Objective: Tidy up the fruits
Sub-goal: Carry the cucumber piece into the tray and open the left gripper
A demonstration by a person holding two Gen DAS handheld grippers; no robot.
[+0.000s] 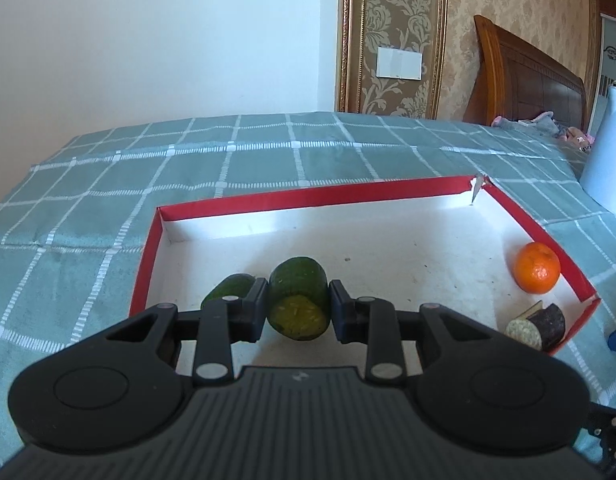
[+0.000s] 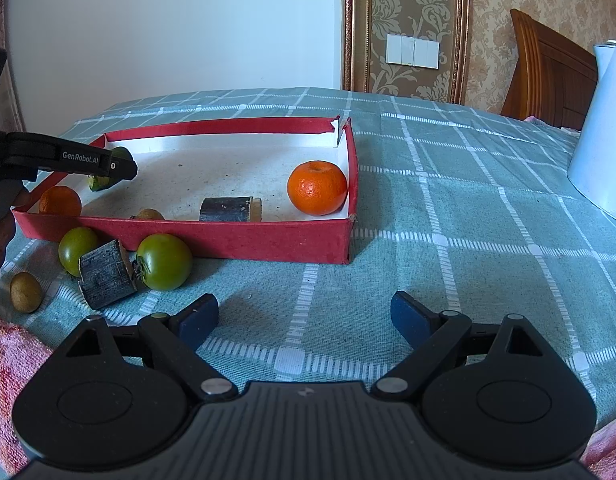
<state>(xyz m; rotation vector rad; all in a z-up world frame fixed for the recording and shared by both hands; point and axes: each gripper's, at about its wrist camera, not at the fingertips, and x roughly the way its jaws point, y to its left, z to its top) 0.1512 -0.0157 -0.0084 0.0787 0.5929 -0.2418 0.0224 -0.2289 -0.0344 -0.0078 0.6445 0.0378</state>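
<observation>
left claw (image 1: pixel 298 306) is clenching a green cucumber chunk (image 1: pixel 299 298), its two pads pressing on the chunk's curved sides. the chunk's long axis is running away from the camera, in line with the fingers, with the cut yellowish face turned back toward the lens. it is sitting low over the white floor of the red box (image 1: pixel 308 196), toward the near left part, and whether it is touching the floor i cannot tell. a second green chunk (image 1: pixel 228 290) is lying just beside it on the left, half hidden behind the left finger, so the release is probably needing a straight lift-off rather than a sideways slide.

in the right wrist view the same claw is reaching in over the box's left end, covering most of the cucumber (image 2: pixel 102 182).

right claw (image 2: pixel 304 318) is hanging released and empty over the checked cloth (image 2: pixel 467 200), in front of the box's near wall. the loose fruit is lying ahead and to the left of it: two green tomatoes (image 2: pixel 164 262), a dark cane piece (image 2: pixel 106 276) between them, and a small brown fruit (image 2: pixel 25 292) further left. of the two hands, the right is looking the nearer to that cluster, as the left is busy inside the box.

already in the box are an orange (image 2: pixel 317 188) by the right wall, a cane piece (image 2: pixel 228 209), another brown fruit (image 2: pixel 150 214) and a second orange (image 2: pixel 60 201) at the near left corner. a white jug (image 2: pixel 599 132) is standing well apart on the right.
</observation>
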